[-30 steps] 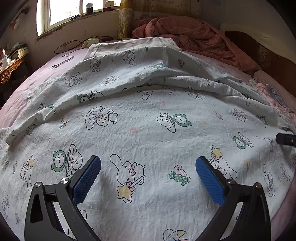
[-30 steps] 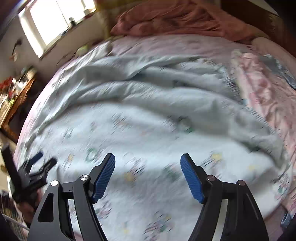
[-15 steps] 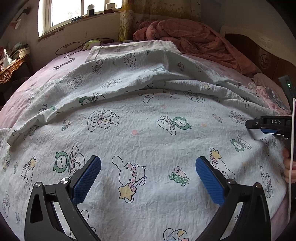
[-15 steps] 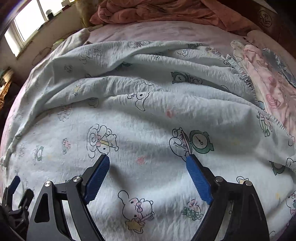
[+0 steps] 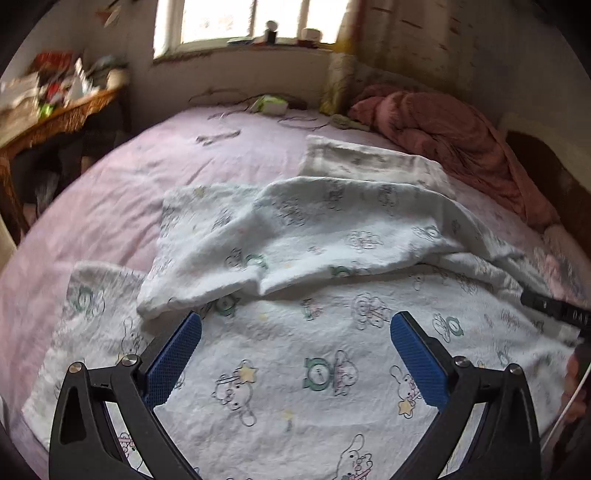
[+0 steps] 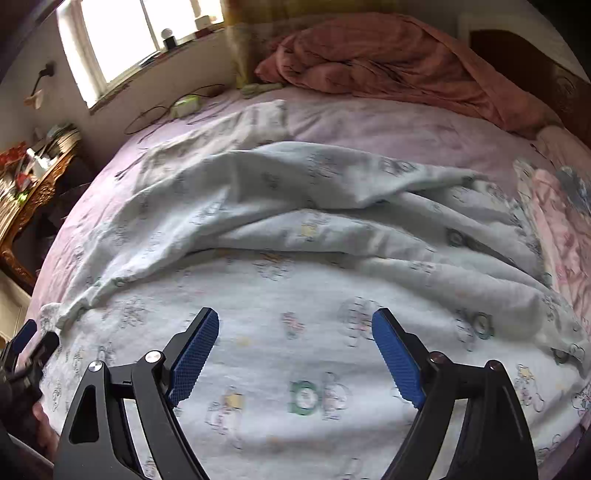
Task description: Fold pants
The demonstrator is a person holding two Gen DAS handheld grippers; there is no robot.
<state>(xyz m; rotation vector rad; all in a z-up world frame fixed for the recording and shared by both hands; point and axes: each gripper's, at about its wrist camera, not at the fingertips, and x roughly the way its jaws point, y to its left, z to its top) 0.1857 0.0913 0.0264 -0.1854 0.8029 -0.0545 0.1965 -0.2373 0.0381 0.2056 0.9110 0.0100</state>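
Observation:
White pants (image 5: 317, 236) printed with cartoon bunnies and clocks lie spread and rumpled on the pink bed; one part is folded over the rest with a raised crease. In the right wrist view the same pants (image 6: 295, 258) fill the middle. My left gripper (image 5: 295, 328) hovers above the near cloth, open, nothing between its blue pads. My right gripper (image 6: 295, 332) is likewise open and empty above the fabric. The right gripper's black tip (image 5: 554, 308) shows at the right edge of the left view; the left gripper (image 6: 26, 350) shows at the left edge of the right view.
A rumpled rust-red quilt (image 5: 443, 133) lies at the head of the bed by the wooden headboard (image 6: 517, 48). A pink patterned cloth (image 6: 554, 221) lies to the right. A cluttered wooden table (image 5: 55, 110) stands left, under the window (image 5: 240, 18). Cables and a small box (image 5: 269, 105) lie near the wall.
Both grippers have pulled back and risen from the pants, so much more of the bed and room shows. The left view has swung leftward. The right jaws have widened slightly.

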